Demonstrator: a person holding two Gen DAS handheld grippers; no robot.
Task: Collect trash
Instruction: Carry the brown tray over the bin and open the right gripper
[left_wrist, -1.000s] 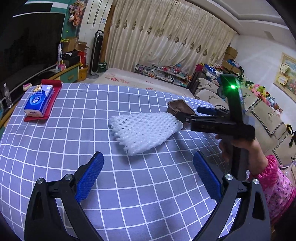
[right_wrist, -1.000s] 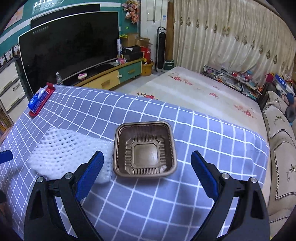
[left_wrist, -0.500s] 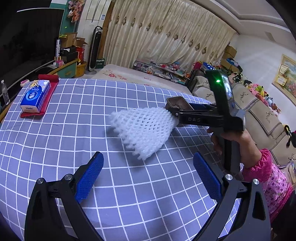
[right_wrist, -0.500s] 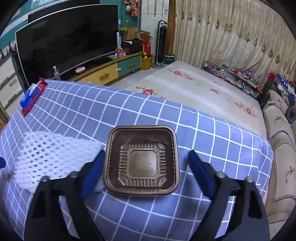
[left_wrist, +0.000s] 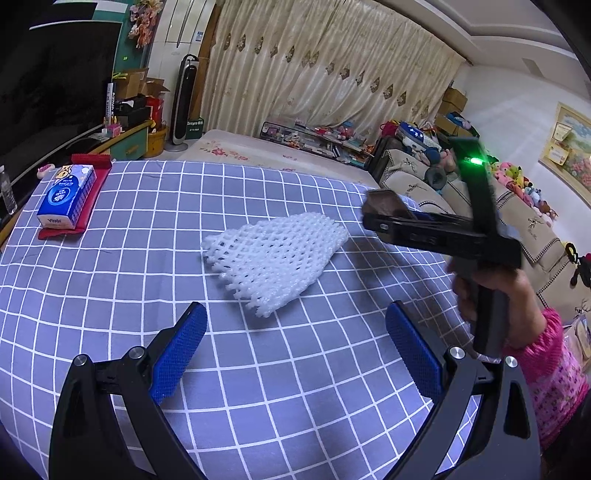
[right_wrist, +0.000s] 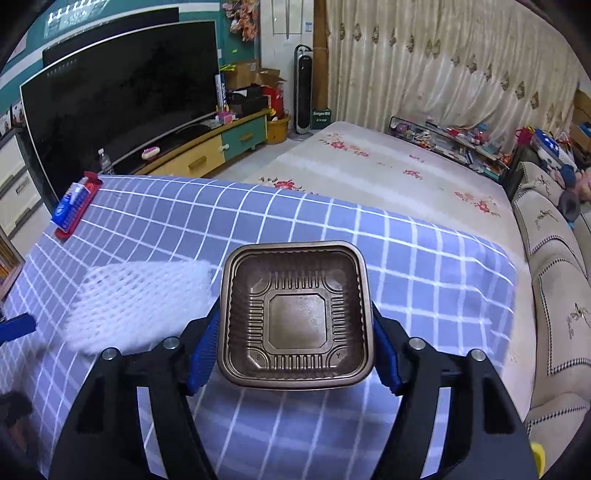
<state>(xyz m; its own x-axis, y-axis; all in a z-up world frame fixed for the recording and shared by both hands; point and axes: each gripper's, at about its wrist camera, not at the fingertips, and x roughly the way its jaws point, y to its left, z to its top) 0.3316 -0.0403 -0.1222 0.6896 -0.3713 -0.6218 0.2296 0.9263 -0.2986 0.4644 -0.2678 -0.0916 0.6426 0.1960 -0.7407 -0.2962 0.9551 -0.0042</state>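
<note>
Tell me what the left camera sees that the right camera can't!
Only the left wrist view shows the person's hand and pink sleeve holding the right gripper from the side, and the open left gripper with nothing between its pads.

Only the right wrist view looks down into the brown tray, with the right gripper closing on its two sides, and shows the TV.

Both show the white foam net, the tissue pack and the checked tablecloth.

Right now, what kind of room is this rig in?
Likely a home living room: a big television on a low cabinet, a sofa with soft toys, and a checked-cloth table.
</note>
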